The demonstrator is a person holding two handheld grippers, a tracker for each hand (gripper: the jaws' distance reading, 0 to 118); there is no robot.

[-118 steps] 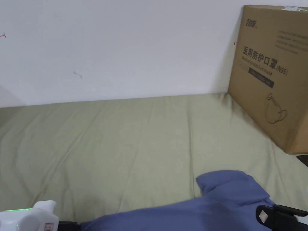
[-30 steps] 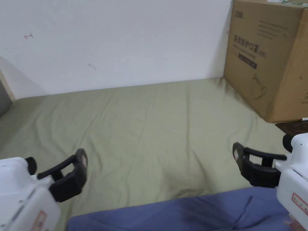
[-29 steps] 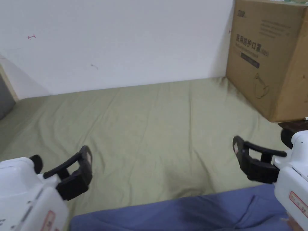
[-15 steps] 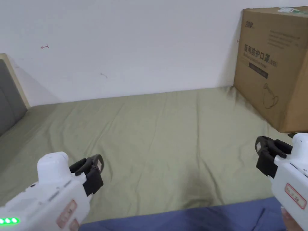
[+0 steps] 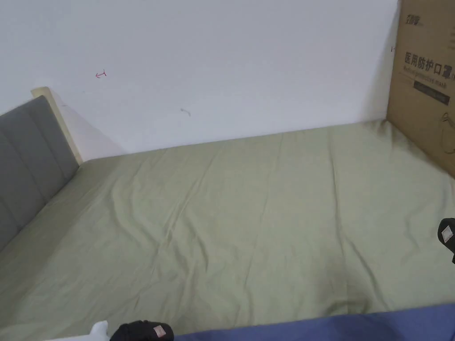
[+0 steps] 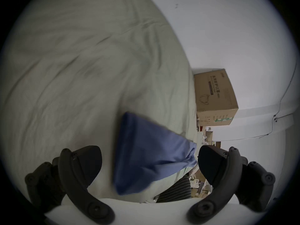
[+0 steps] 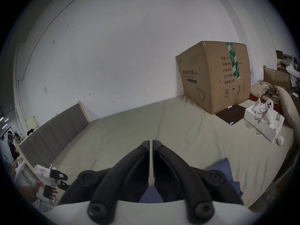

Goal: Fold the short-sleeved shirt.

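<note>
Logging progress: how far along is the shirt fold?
Done: the blue shirt lies on the bed sheet in a compact shape, with no sleeve sticking out in the blurred left gripper view. In hand: nothing. The left tongs are open and face the shirt; the right tongs are shut and empty. Left: cannot tell if another fold is needed.

We are in a bedroom used partly for storage: a bed [image 5: 231,208] with green sheet and grey padded headboard [image 5: 26,155] against a bare white wall [image 5: 213,62], a big cardboard box [image 7: 215,77] and clutter at its foot.
</note>
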